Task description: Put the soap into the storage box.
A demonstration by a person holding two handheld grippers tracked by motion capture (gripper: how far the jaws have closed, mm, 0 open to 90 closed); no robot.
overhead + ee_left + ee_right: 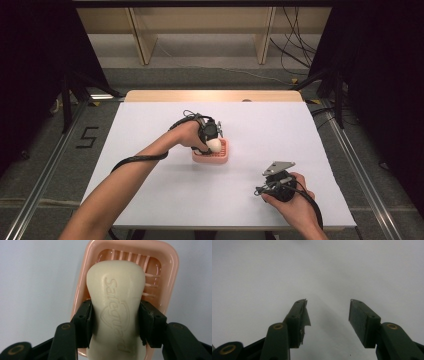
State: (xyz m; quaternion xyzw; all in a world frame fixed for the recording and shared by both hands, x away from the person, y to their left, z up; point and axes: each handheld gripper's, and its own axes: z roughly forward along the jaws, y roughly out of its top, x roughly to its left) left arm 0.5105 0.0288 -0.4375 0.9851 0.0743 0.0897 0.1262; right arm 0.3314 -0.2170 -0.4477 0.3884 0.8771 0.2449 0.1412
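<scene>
A cream bar of soap [116, 305] with an embossed brand name sits clamped between the jaws of my left gripper [116, 322], which is shut on it. Just beneath the soap lies a pink ribbed soap dish [170, 267]. From above, the soap [214, 145] hangs over the near-left part of the dish [220, 159] at the middle of the white table, under my left gripper [210, 137]. My right gripper [267, 186] rests low near the front right of the table. Its jaws stand apart over bare white surface, with nothing between the fingertips [328, 312].
The white sheet [150, 190] covers the table, with a wooden strip [212, 96] bare along its far edge. Beyond the table stand wooden shelf legs [142, 40] and loose cables [295, 35] on the floor. Metal rails [45, 165] run along both sides.
</scene>
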